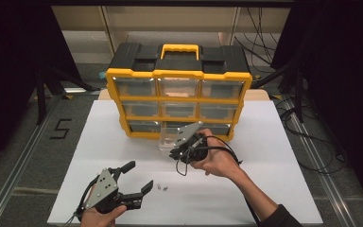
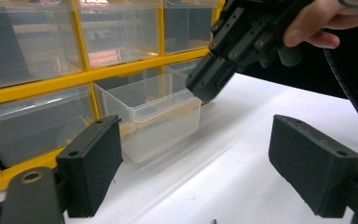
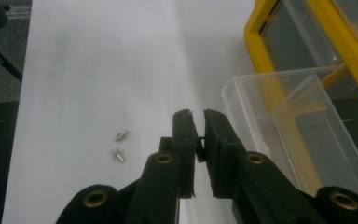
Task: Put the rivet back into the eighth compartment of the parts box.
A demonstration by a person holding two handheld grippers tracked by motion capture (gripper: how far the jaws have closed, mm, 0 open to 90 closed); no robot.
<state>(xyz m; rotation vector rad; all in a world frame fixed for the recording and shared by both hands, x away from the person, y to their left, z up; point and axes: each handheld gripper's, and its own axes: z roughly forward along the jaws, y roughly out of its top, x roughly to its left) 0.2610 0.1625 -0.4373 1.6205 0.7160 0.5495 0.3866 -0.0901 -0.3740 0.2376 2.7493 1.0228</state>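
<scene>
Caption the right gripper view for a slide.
Right gripper, fingers nearly closed on something tiny, beside the pulled-out clear drawer; two small screws on the white table.

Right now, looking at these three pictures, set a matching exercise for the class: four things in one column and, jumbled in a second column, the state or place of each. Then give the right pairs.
Things:
1. left claw
2. right claw
3. clear drawer
4. two small screws

States or places:
A. pulled out of the yellow organizer's bottom row
B. lying loose on the white table
C. jaws spread wide apart
D. jaws nearly closed, beside the drawer's rim

Pairs: 1-C, 2-D, 3-A, 4-B
</scene>
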